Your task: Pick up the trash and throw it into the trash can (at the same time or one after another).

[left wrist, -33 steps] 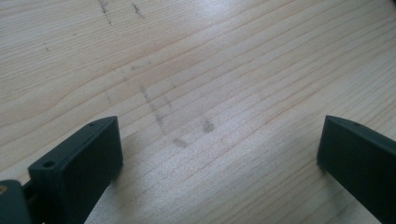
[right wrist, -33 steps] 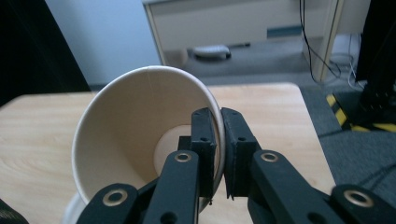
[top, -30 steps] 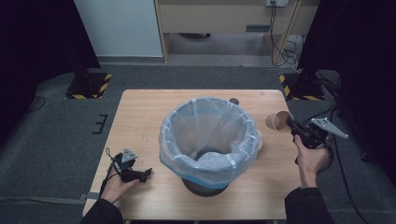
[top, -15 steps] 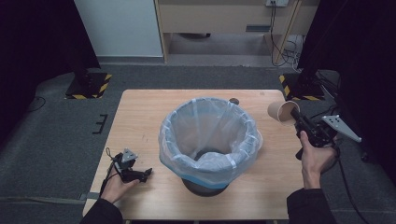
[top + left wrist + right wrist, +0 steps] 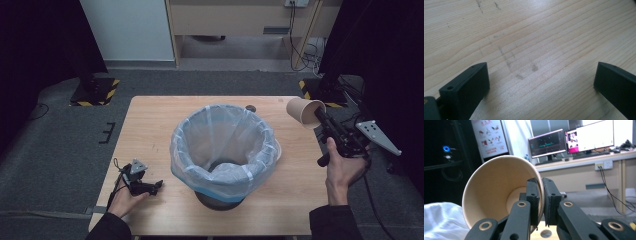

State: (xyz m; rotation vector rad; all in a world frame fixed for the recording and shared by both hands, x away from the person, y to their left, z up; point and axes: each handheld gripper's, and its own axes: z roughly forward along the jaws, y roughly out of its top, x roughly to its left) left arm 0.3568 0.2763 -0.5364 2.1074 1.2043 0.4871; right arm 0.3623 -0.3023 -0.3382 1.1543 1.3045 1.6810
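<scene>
**Cup lifted, not yet binned**

Table (image 5: 150, 125): light wood, fills mid-frame of the high view. Centre of it stands the bin (image 5: 223, 145), lined w/ a pale blue bag; nothing visible inside as far as the view shows.

Paper cup (image 5: 302, 111): upper right of the high view, in the air beside the bin's right rim, tipped on its side, mouth toward the hand. Right gripper (image 5: 541, 195) is clenched on the cup wall, one jaw inside, one outside.

Left gripper (image 5: 159, 185): lower left of the high view, resting on the table, jaws released, wide apart w/ bare wood between.

Progress, judged: pick-up done; carry over the bin and drop still left.

Writing: poster upper left of the right gripper view, text too small to read. No brand on cup or bin.
</scene>
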